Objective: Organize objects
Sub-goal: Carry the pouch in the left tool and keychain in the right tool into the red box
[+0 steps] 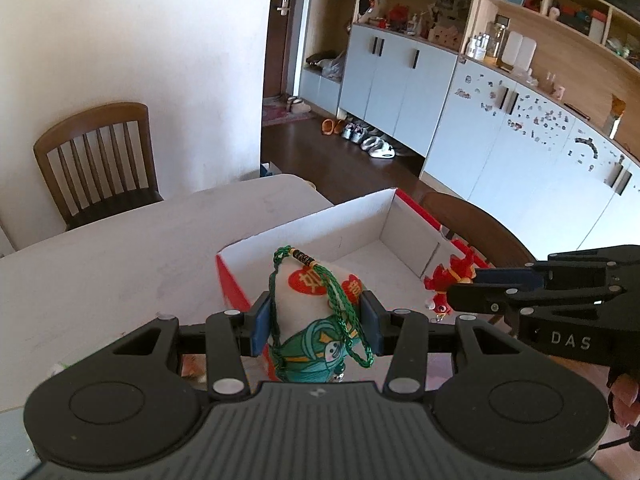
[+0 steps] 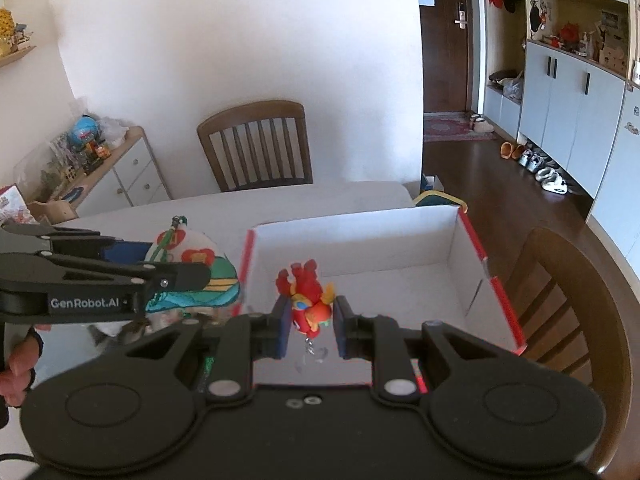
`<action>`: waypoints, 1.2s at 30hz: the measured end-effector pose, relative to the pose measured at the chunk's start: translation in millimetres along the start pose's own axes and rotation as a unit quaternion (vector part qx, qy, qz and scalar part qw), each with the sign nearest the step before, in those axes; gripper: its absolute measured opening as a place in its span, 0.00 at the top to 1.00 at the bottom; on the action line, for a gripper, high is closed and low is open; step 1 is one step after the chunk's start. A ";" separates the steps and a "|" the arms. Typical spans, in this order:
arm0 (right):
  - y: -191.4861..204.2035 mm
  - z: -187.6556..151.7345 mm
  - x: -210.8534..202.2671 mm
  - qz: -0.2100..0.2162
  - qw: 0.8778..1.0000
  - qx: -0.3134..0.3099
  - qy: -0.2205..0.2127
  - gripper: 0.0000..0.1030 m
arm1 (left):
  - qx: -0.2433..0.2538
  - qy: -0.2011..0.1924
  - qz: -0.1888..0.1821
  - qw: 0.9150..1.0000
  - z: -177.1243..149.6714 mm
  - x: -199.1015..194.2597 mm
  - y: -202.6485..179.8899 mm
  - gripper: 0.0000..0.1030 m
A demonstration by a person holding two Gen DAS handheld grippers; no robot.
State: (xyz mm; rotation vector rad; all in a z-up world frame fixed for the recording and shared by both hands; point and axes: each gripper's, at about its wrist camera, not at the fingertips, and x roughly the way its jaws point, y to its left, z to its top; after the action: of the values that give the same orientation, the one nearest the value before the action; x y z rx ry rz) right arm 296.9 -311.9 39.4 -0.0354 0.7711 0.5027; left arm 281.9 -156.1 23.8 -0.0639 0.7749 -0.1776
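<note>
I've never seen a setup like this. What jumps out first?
Two black grippers, each clamping a toy. The left gripper squeezes a white-and-green stuffed charm with a green cord; the right gripper holds a red plush keychain. Just beyond them, an open red-and-white cardboard box sits on the table.

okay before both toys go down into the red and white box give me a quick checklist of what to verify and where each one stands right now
1. Left gripper has the zongzi plush clamped between its pads: ok.
2. Right gripper has the red dragon charm clamped: ok.
3. Box open, its visible floor free of objects: ok.
4. Charm over the box opening: ok in the right wrist view.
5. Plush over the opening: not ok, it hangs at the box's near left wall.
6. Green cord free of the gripper fingers: cannot tell, it drapes close to one pad.
</note>
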 end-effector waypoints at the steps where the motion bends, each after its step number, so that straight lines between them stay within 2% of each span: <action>1: -5.2 1.2 4.5 -0.001 1.000 -0.001 0.003 0.80 | -0.001 0.001 0.003 1.000 2.7 6.0 -2.2 0.56; 16: -62.1 -9.5 71.0 -0.014 0.998 -0.012 0.059 0.80 | 0.008 0.038 0.046 0.998 27.1 93.3 -28.4 0.56; 23: -75.9 -13.8 99.1 -0.011 0.995 -0.026 0.096 0.80 | 0.010 0.076 0.058 0.995 19.9 132.9 -27.1 0.56; 36: -76.7 -22.7 139.7 0.002 0.985 -0.064 0.162 0.80 | 0.016 0.161 0.050 0.985 7.7 181.4 -21.6 0.54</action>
State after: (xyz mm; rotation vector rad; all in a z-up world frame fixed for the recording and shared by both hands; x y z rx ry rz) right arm 400.8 -325.4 -82.7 -0.2402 1.0554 0.5568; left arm 411.4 -210.6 -93.2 0.0360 1.0961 -0.1061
